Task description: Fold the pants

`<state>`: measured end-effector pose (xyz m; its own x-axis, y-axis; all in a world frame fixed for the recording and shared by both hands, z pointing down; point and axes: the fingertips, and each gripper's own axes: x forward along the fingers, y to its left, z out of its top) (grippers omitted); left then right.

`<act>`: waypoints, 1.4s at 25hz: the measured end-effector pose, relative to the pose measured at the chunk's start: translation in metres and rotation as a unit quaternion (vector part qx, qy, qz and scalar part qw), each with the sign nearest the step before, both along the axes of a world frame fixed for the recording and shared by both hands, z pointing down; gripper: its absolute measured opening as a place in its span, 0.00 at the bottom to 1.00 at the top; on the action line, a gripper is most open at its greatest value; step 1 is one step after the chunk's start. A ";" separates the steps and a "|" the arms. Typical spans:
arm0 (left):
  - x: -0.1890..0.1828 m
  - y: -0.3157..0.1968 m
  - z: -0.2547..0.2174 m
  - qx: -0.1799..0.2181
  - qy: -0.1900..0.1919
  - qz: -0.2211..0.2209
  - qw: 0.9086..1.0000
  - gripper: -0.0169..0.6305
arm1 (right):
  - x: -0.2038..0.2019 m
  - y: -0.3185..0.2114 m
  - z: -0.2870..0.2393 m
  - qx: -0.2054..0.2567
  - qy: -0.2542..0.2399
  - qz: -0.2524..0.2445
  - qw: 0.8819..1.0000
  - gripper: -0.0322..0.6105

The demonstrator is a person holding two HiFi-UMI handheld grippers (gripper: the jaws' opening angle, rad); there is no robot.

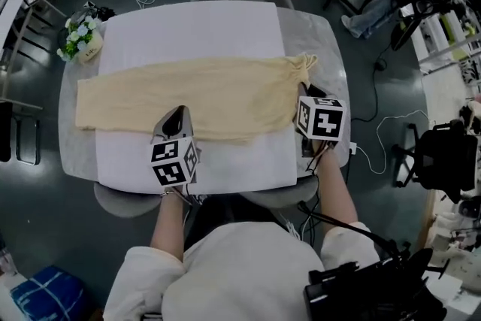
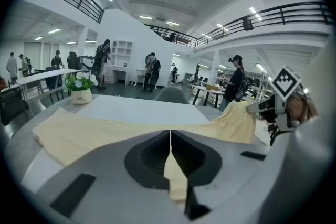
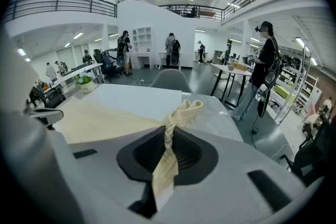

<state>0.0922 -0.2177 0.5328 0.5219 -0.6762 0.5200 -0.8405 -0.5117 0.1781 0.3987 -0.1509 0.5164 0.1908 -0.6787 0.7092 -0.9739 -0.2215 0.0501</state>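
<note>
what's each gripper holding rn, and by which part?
Both hold the cream pants: the left hand-held gripper is shut on the near long edge, about mid-length, and the right hand-held gripper on bunched fabric at the right end.

Matt, perhaps ribbed cloth pants (image 1: 203,98); smooth white sheet (image 1: 188,30)

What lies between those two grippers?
The cream pants: the left gripper and right gripper each pinch their near edge, which spans the gap, clearest in the head view.
</note>
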 end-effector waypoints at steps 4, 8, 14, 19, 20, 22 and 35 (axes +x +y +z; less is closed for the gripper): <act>-0.039 -0.008 -0.014 0.009 0.007 -0.022 1.000 0.05 | -0.045 -0.025 -0.019 0.009 0.011 -0.035 0.999 0.10; -0.082 -0.015 -0.026 0.018 0.009 -0.050 0.999 0.05 | -0.089 -0.046 -0.033 0.016 0.017 -0.065 0.998 0.10; -0.141 -0.021 -0.038 0.030 0.005 -0.086 0.996 0.05 | -0.149 -0.070 -0.043 0.026 0.013 -0.099 0.995 0.10; -0.187 -0.028 -0.046 0.033 0.000 -0.108 0.994 0.05 | -0.204 -0.093 -0.044 0.023 -0.002 -0.130 0.991 0.10; -0.198 -0.030 -0.048 0.032 0.000 -0.113 0.993 0.05 | -0.218 -0.099 -0.046 0.022 -0.006 -0.137 0.990 0.09; -0.217 -0.034 -0.052 0.029 0.000 -0.122 0.992 0.05 | -0.244 -0.110 -0.050 0.019 -0.007 -0.150 0.988 0.10; -0.304 -0.033 -0.059 0.030 -0.020 -0.174 0.984 0.05 | -0.358 -0.160 -0.045 0.011 -0.035 -0.220 0.975 0.10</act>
<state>-0.2118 -0.2510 0.4735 0.2331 -0.8408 0.4887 -0.9725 -0.2001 0.1195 0.0409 -0.3108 0.4713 -0.1693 -0.6999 0.6938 -0.9759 0.2172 -0.0191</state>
